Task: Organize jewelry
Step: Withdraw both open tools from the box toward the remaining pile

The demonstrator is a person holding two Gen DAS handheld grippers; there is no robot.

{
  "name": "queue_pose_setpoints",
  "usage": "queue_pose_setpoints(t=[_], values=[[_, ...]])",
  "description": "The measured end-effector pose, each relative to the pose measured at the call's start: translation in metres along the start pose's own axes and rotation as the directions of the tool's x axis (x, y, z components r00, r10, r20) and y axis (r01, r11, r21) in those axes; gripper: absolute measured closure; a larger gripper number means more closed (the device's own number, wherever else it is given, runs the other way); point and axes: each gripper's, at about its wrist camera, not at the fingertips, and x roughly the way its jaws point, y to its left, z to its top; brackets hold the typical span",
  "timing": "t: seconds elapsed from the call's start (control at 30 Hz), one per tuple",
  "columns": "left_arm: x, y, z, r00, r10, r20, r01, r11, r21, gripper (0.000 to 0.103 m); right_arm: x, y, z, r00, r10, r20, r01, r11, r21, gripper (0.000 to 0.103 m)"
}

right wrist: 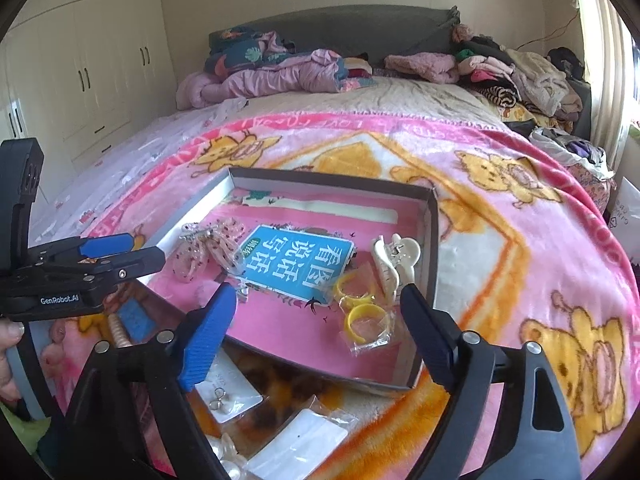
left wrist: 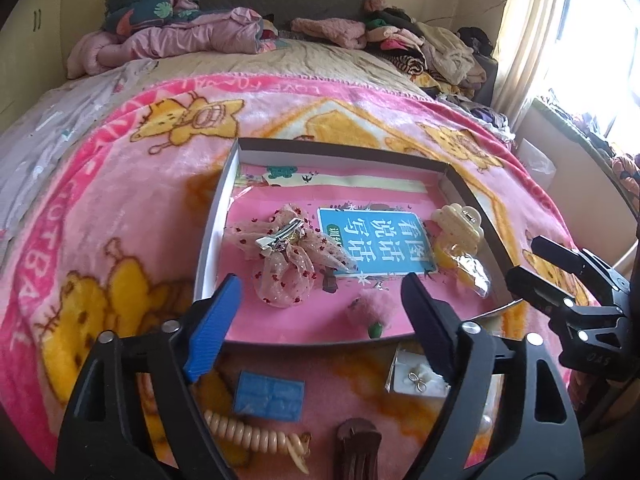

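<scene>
A shallow box (left wrist: 224, 200) with a pink printed lining lies on the blanket. In it are a pink mesh bow clip (left wrist: 288, 252), a cream claw clip (left wrist: 460, 224), yellow rings in a clear bag (left wrist: 464, 268) and a small pink fuzzy piece (left wrist: 372, 308). My left gripper (left wrist: 320, 320) hangs open over the box's near edge, with nothing between its fingers. My right gripper (right wrist: 320, 332) is open too, above the near right part of the box (right wrist: 432, 240), just short of the bagged rings (right wrist: 362, 316) and the claw clip (right wrist: 394, 264). It holds nothing.
On the blanket in front of the box lie a blue rectangular piece (left wrist: 268, 396), a cream spiral hair tie (left wrist: 248, 432), a brown clip (left wrist: 358, 452), an earring card (right wrist: 224, 396), a white packet (right wrist: 304, 440) and pearls (right wrist: 230, 456). Clothes are piled at the headboard (right wrist: 400, 28).
</scene>
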Motion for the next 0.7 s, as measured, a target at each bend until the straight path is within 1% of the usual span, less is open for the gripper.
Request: queue_pose_setpoints(t=[0.17, 0.23, 0.7], values=[[-0.010, -0.001, -0.004, 1.000, 0.010, 0.013, -0.010, 1.000, -0.001, 0.021, -0.017, 0.001, 0.001, 1.000, -0.005, 0.022, 0.005, 1.000, -0.003, 0.018], [-0.016, -0.001, -0.006, 1.000, 0.015, 0.020, -0.015, 1.000, -0.001, 0.014, -0.023, 0.002, 0.000, 1.000, -0.007, 0.030, 0.007, 1.000, -0.002, 0.017], [-0.052, 0.003, -0.018, 0.997, 0.036, 0.074, -0.035, 0.999, -0.025, 0.014, -0.057, 0.009, -0.005, 0.997, -0.011, 0.070, 0.013, 1.000, -0.014, 0.017]])
